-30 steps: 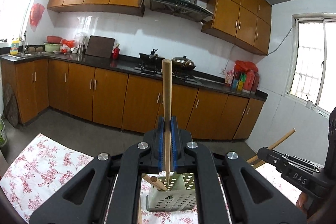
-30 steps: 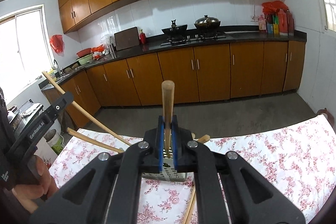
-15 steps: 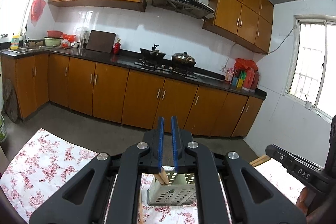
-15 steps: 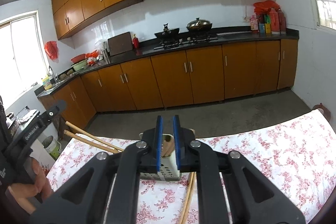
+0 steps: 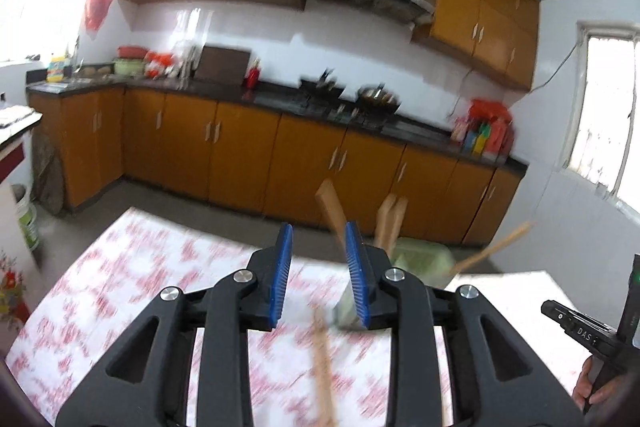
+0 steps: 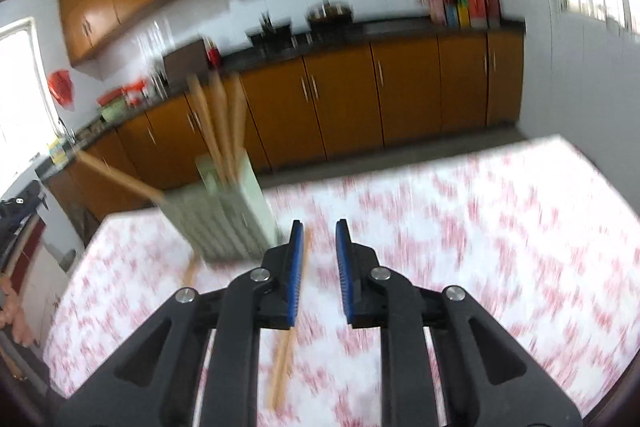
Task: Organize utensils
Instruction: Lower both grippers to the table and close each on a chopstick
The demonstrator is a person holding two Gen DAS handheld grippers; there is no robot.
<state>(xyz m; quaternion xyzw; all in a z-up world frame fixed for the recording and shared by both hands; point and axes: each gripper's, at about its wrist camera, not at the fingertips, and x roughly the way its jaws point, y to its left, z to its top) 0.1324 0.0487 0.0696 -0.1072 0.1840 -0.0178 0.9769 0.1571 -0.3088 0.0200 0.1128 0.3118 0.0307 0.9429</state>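
Now released: chopsticks upright in holder on counter, no longer clamped. Left hand-held gripper and right hand-held gripper opening, empty.

One marking can be read: the white letters "DAS" on the black body of the right gripper, at the lower right of the left wrist view. The yellow-labelled bottle at the sink, upper left, and the coloured packets on the dark kitchen worktop are too blurred to read.
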